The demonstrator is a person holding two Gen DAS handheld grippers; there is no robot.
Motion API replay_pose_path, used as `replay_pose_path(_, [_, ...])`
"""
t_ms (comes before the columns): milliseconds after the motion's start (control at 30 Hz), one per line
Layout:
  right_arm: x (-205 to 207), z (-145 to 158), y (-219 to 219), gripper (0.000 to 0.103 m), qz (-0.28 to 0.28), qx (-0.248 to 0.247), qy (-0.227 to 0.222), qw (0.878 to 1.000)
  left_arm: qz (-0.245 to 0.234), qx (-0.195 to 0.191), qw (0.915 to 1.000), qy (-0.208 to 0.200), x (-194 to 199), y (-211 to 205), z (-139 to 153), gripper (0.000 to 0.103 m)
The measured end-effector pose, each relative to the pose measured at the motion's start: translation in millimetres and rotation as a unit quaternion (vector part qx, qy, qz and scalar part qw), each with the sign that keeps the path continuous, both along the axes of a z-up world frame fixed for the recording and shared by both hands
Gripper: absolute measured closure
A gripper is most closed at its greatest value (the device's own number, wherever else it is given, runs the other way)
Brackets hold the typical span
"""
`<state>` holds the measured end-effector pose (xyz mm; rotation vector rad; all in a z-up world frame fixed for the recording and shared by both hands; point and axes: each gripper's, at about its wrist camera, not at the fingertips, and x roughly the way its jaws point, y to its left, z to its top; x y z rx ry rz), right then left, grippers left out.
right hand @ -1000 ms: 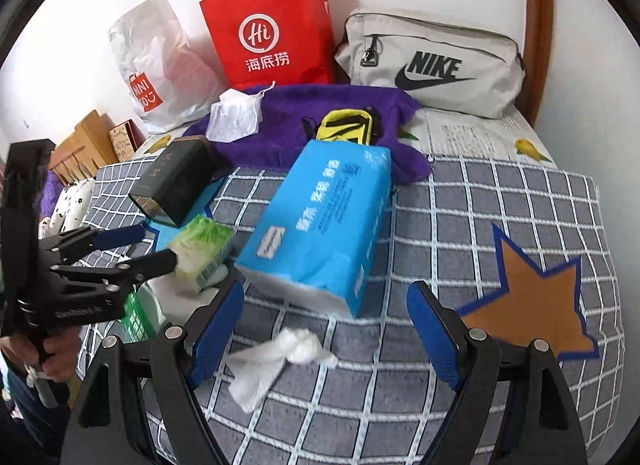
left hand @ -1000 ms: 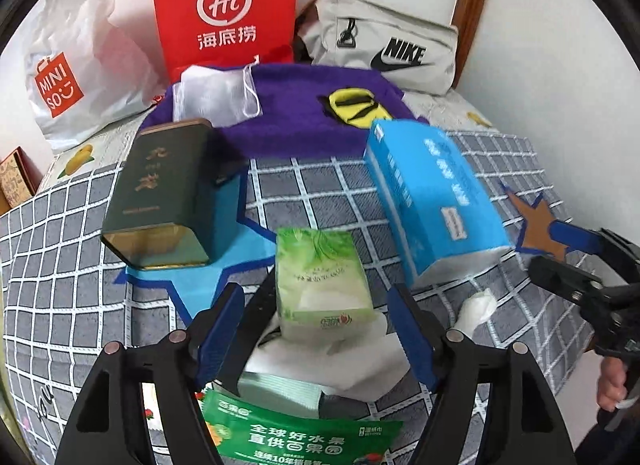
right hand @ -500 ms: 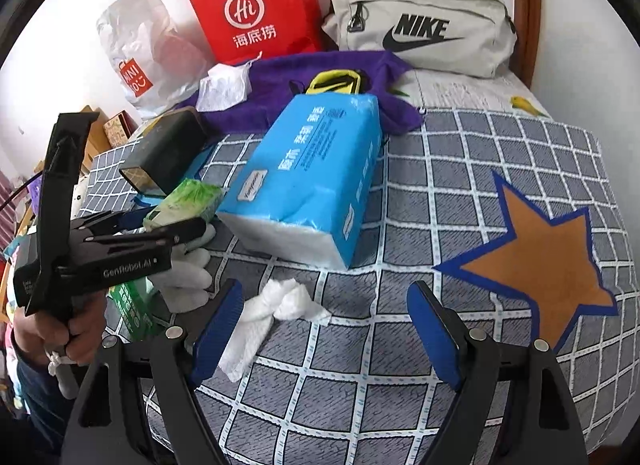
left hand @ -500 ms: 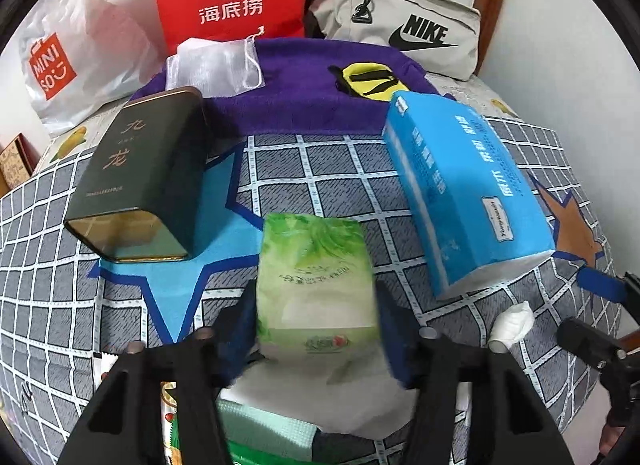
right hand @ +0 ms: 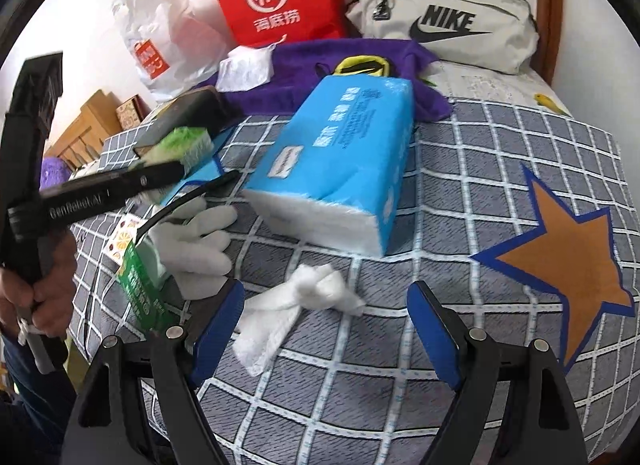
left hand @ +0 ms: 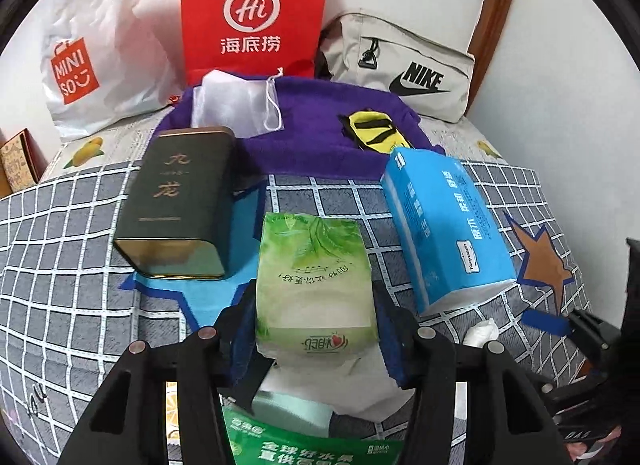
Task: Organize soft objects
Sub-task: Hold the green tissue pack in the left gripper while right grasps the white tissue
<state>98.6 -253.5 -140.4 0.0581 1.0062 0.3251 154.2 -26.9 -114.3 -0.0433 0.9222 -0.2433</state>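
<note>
The left gripper (left hand: 316, 321) had just closed its jaws on the green tissue pack (left hand: 314, 285) near the bed's front edge, its long side pointing away, while the right gripper (right hand: 326, 329) hung wide open right above the crumpled white tissue (right hand: 296, 301).

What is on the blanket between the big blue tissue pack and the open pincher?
A crumpled white tissue lies between the blue tissue pack and the right gripper, whose jaws stand open, shown in the right wrist view.

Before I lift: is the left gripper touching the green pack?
Touching. The left wrist view shows the left gripper with both pads pressed against the green pack's sides.
</note>
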Motion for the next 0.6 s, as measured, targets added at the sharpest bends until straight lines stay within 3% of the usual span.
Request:
replay_pose_path(300, [6,-27,21,0.019,0.015,-0.011,0.026,1.000,0.004,0.006,1.0000,-0.004,-13,11,5,0.052])
replay_pose_path(467, [3,-31,34,0.019,0.022,-0.053,0.001,0.998,0.019,0.009,0.9998,-0.004,-17,26,5,0.052])
replay_pose_path(600, [0,-33,38,0.037,0.025,-0.085,-0.025,0.996,0.033,0.006,0.9994,-0.004,-18,38,6,0.052])
